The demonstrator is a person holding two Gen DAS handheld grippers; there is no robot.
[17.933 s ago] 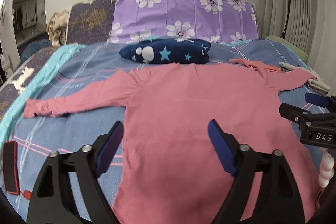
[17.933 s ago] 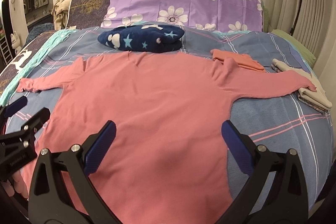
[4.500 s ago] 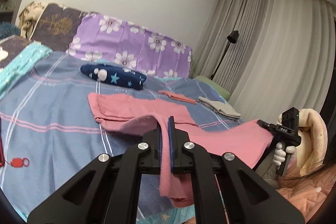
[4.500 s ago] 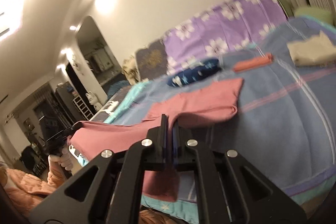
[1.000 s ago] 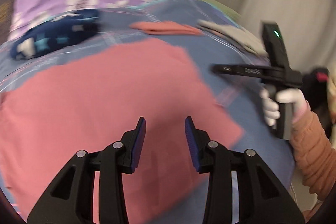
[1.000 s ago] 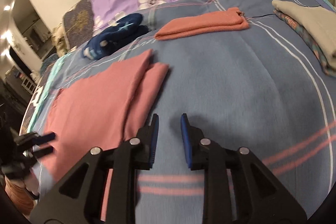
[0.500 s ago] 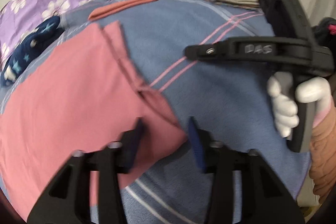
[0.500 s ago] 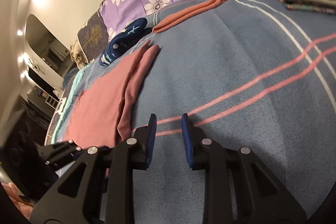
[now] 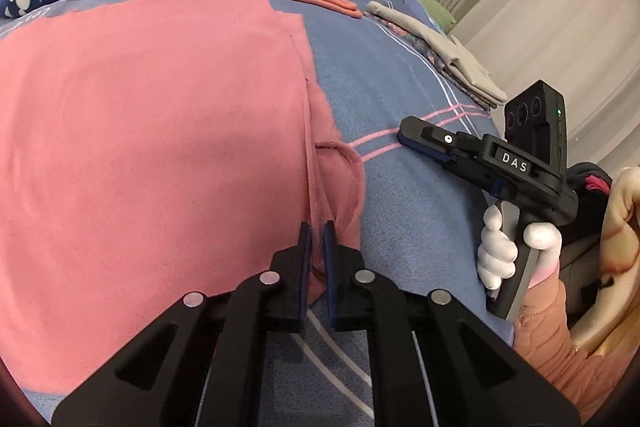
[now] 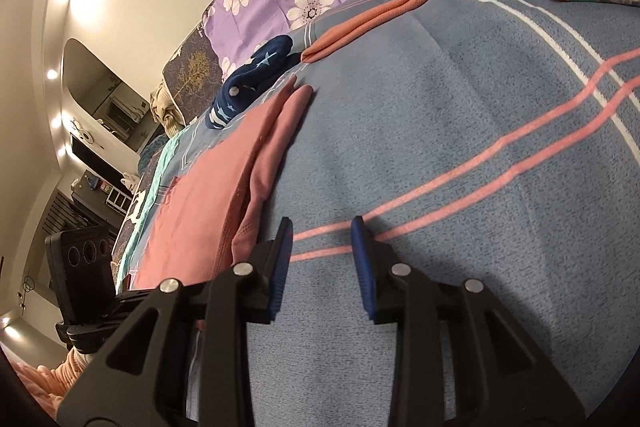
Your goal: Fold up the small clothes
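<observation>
Shirt, pink, folded flat on bed – left hand-held gripper nearly clenched at its near right edge, cloth between pads. Right hand-held gripper released, pads apart over bare bedspread beside shirt.

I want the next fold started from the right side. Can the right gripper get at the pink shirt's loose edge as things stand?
Probably yes: the right gripper has its jaws open over bare bedspread, and the pink shirt edge lies just beside it, nothing between.
</observation>
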